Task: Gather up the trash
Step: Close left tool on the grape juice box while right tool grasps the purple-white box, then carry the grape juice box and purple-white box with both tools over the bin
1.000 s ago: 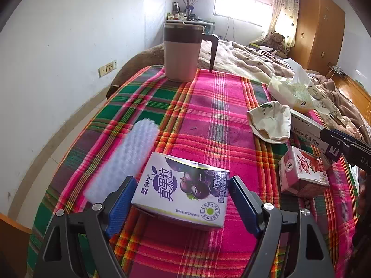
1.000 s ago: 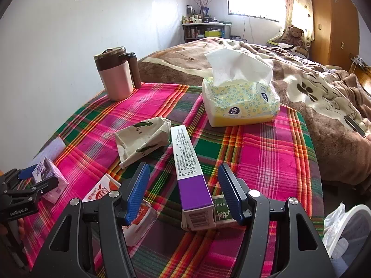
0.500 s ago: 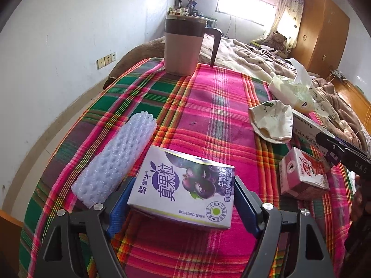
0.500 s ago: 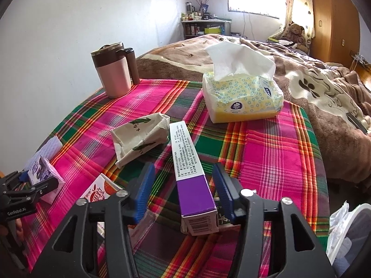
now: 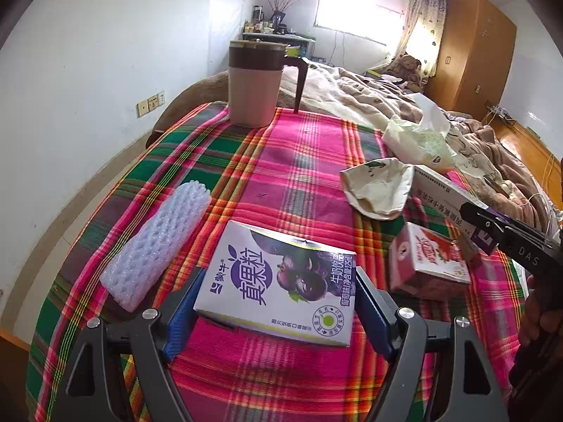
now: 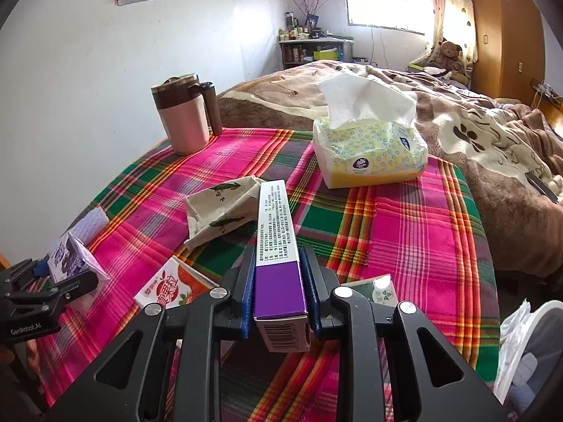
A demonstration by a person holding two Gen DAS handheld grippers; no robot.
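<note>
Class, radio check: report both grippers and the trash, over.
Right gripper shut on long purple box. Left gripper shut on purple milk carton. Red carton lies between, untouched.

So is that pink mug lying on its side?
No, the pink mug stands upright on the plaid tablecloth, lid on top.

Table: my plaid-clothed table [image 6: 404,218].
12 o'clock: tissue pack [image 6: 369,154].
10 o'clock: pink mug [image 6: 183,119].
Centre: crumpled paper bag [image 6: 221,211].
8 o'clock: strawberry carton [image 6: 172,290], bubble wrap [image 5: 158,246].
</note>
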